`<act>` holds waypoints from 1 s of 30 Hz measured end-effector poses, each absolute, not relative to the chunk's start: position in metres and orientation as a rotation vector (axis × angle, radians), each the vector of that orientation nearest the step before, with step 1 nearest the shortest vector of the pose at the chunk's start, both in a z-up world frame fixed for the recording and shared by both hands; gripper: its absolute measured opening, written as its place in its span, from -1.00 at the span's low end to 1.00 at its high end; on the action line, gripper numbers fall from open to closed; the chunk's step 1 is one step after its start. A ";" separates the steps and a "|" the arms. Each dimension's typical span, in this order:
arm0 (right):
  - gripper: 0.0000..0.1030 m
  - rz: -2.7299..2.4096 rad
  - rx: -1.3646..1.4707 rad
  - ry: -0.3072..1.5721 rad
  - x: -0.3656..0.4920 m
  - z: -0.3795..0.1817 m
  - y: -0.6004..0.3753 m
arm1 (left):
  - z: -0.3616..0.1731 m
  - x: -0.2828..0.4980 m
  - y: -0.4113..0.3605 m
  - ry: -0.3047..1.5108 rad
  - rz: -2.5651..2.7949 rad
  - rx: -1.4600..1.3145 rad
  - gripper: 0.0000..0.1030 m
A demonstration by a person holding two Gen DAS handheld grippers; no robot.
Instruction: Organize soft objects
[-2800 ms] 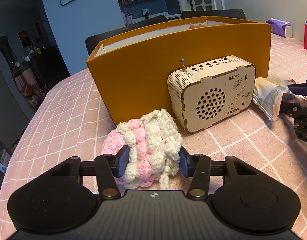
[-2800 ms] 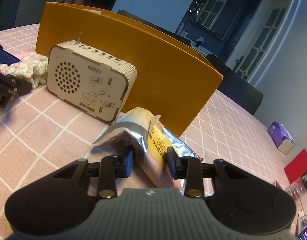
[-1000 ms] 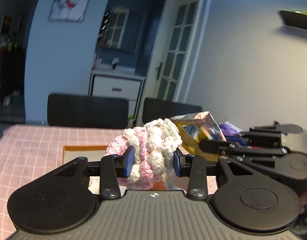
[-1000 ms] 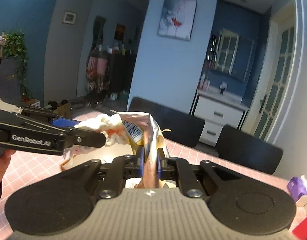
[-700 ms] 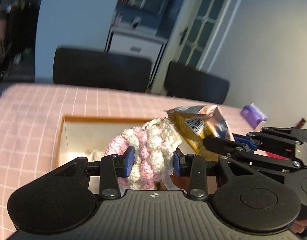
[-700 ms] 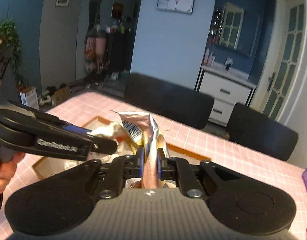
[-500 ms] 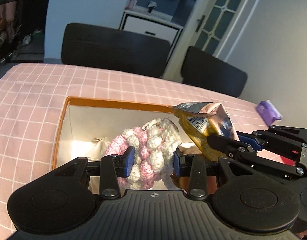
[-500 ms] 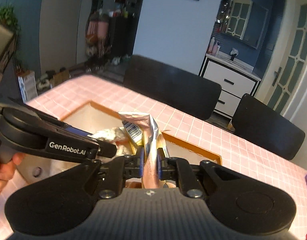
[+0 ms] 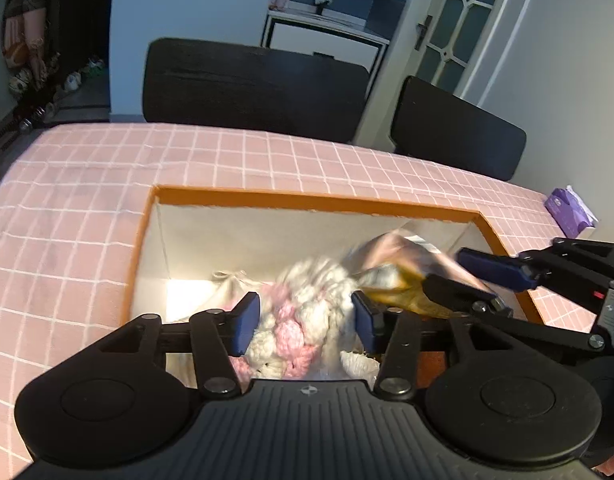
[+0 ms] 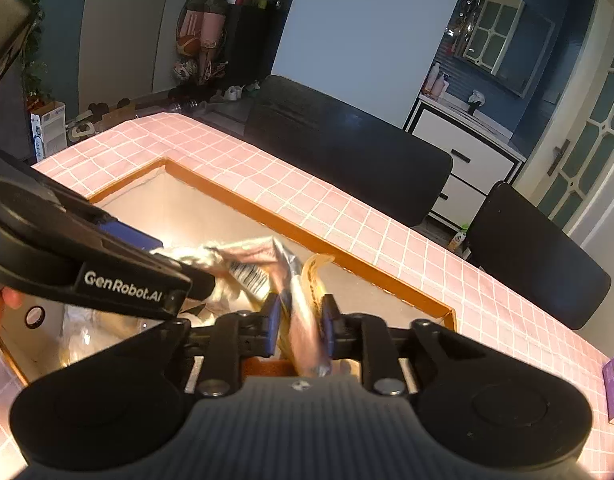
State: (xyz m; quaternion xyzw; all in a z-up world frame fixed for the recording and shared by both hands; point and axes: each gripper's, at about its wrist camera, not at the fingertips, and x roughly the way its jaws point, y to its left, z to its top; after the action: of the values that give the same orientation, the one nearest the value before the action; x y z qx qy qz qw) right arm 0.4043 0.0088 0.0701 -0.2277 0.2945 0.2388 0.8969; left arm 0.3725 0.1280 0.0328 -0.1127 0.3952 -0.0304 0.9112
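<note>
jaws of the left gripper (image 9: 305,322) are opening over the orange box (image 9: 307,199), and the pink-and-white crochet piece (image 9: 303,312) sits blurred between the blue pads – the pads look clear of the yarn, so it is released rather than clamped. the right gripper (image 10: 297,322) is just beside it on the right, its jaws also opening, with the foil snack packet (image 10: 295,304) between them, motion-blurred and tipped toward the crochet; whether a pad touches the foil i cannot tell. both soft things are inside the box's opening, above pale cloth items (image 9: 227,284) on its floor. the box stands on the bench (image 9: 87,208) under a pink checked cloth – two black chairs (image 9: 251,88) line the far edge, and a purple tissue pack (image 9: 569,212) lies toward the right edge.
</note>
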 end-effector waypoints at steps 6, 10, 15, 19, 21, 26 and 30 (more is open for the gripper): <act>-0.11 0.461 -0.444 0.605 0.401 0.077 0.000 | 0.048 0.364 0.132 0.767 -0.064 -0.246 0.45; -0.02 0.448 -0.414 0.599 0.393 0.087 -0.007 | 0.059 0.355 0.135 0.734 -0.044 -0.241 0.45; 0.14 0.434 -0.334 0.576 0.375 0.108 -0.022 | 0.085 0.334 0.133 0.631 -0.037 -0.187 0.45; 0.23 0.431 -0.247 0.533 0.352 0.133 -0.036 | 0.110 0.309 0.131 0.535 -0.023 -0.152 0.43; 0.25 0.427 -0.220 0.501 0.337 0.145 -0.041 | 0.123 0.292 0.127 0.475 -0.027 -0.127 0.42; 0.35 0.419 -0.154 0.426 0.289 0.166 -0.056 | 0.144 0.237 0.109 0.339 -0.068 -0.082 0.42; 0.43 0.424 -0.103 0.390 0.247 0.170 -0.071 | 0.149 0.191 0.093 0.251 -0.107 -0.051 0.42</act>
State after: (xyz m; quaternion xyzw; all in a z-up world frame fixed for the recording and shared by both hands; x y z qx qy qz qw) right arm 0.2470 -0.0706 0.1704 -0.0510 0.1921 0.2090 0.9575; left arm 0.1913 0.0935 0.1486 -0.0254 0.1252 -0.0533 0.9904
